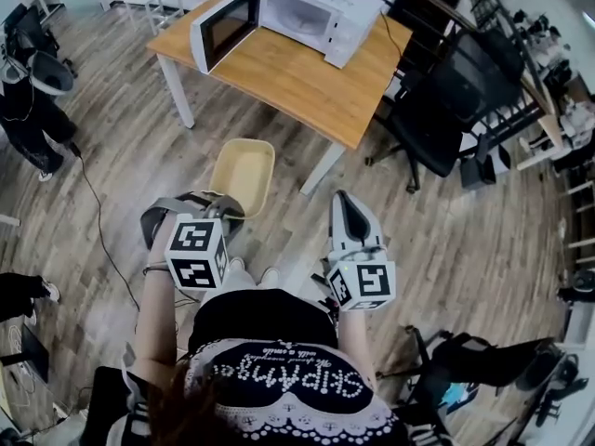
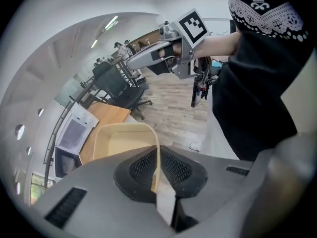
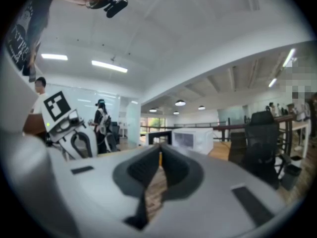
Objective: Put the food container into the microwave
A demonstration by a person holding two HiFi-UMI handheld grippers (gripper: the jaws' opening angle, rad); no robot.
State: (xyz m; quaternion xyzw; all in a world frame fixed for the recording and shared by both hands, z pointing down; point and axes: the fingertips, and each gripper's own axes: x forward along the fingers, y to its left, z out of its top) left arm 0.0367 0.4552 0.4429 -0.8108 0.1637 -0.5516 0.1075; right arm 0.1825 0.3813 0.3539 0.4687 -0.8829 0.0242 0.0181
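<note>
Currently left tongs [image 1: 228, 204] clamp one rim of the food container [image 1: 244, 170] above the floor [image 1: 121, 147], well short of the open microwave [image 1: 297, 12]. Right tongs [image 1: 344, 203] closed, empty. One-edge grip may let it tilt or slip.

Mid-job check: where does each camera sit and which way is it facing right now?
Head view: on the head, steeply down at floor and table; shows torso, left gripper, right gripper.
Left gripper view: on the left gripper, along jaws shut on the container, toward the microwave; shows right gripper, torso.
Right gripper view: on the right gripper, level across the room, jaws together; shows left gripper.
Shared: all three show the microwave.
</note>
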